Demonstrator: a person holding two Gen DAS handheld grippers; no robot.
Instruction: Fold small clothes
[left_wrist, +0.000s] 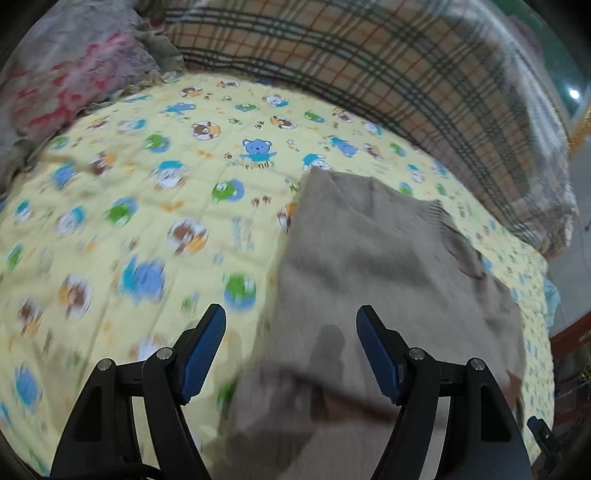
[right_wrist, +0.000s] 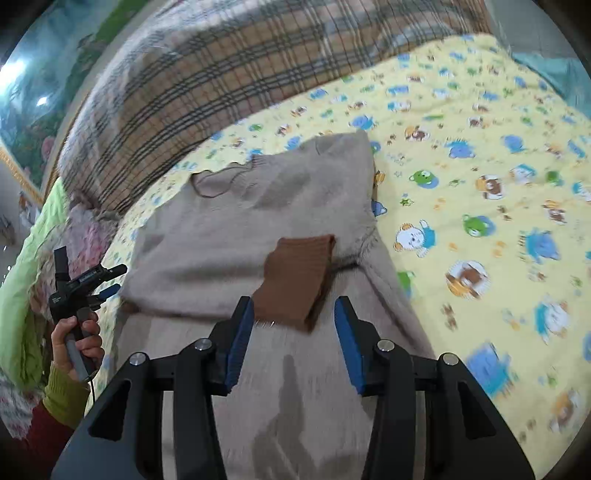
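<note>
The beige sweater (right_wrist: 258, 206) lies on the yellow quilt (right_wrist: 480, 166), long axis running near to far. Its brown cuff (right_wrist: 297, 275) sits just beyond the open, empty right gripper (right_wrist: 291, 332), the nearer one. The left gripper (left_wrist: 291, 343) hovers open over the sweater's left edge.

left gripper (left_wrist: 291, 332) agape, right gripper (right_wrist: 293, 325) agape

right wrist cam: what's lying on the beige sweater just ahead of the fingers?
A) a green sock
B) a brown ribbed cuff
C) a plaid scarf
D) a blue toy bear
B: a brown ribbed cuff lies flat on the beige sweater, just ahead of the open right gripper.
</note>
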